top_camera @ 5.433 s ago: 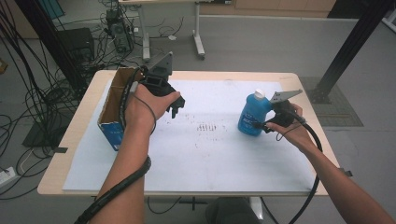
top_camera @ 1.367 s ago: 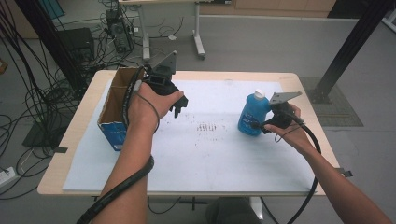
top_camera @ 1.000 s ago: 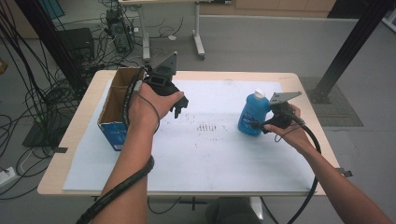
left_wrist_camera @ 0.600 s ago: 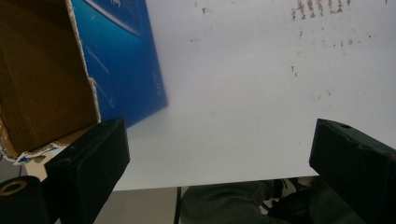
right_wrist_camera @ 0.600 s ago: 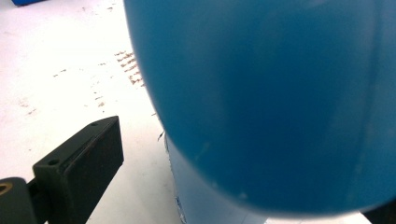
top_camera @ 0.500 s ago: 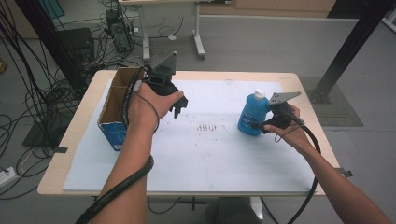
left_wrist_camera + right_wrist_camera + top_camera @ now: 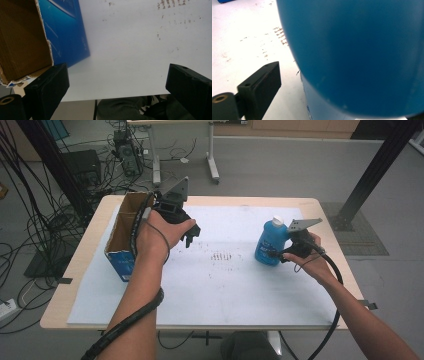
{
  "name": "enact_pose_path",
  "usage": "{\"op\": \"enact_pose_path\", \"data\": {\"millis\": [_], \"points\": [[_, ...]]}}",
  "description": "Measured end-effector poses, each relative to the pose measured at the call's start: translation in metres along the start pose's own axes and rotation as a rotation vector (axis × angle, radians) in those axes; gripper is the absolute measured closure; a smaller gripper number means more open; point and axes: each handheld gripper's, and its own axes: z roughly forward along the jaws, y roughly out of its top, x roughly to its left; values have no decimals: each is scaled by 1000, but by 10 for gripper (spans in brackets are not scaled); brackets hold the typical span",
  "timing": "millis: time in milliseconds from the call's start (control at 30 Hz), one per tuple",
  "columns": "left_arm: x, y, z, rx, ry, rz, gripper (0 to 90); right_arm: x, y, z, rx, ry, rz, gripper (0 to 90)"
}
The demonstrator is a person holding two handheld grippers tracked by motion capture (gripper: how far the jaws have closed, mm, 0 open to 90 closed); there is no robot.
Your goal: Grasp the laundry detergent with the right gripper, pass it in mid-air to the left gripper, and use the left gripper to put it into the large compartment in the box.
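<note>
**A:** Start at the right gripper. How do its jaws stand?

**B:** Wide, on either side of the blue bottle, and they have just been closing in on it. In the right gripper view the near jaw has a gap of white sheet between it and the bottle's wall, so the pads aren't pressing yet. The far jaw is hidden behind the bottle.

**A:** So what could go wrong?

**B:** I'd judge the bottle is the risk. It stands upright on the white sheet, and the jaws come at its lower body. If one pad lands before the other, it may shove the bottle sideways or tip it. The wall looks smooth and rounded, so a grip off the middle could let it twist or slide out on the lift.

**A:** And the left gripper?

**B:** Far to the bottle's left, jaws spread with nothing between them, hovering over the sheet just beside the cardboard box. The box stands open-topped at the sheet's edge, well apart from the bottle.

**A:** Any danger there?

**B:** Only if the bottle is carried over: a careless swing could clip the box's torn rim.
</note>
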Motion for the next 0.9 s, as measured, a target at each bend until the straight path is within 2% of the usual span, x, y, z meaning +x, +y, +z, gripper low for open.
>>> {"op": "enact_pose_path", "data": {"millis": [267, 567, 900], "points": [[-1, 0, 2, 5, 0, 4, 54, 0, -1, 1, -7, 7, -6, 133], [-1, -1, 2, 6, 1, 2, 54, 2, -2, 4, -16, 12, -14, 240], [0, -2, 5, 11, -3, 2, 54, 0, -2, 6, -5, 2, -23, 328]]}}
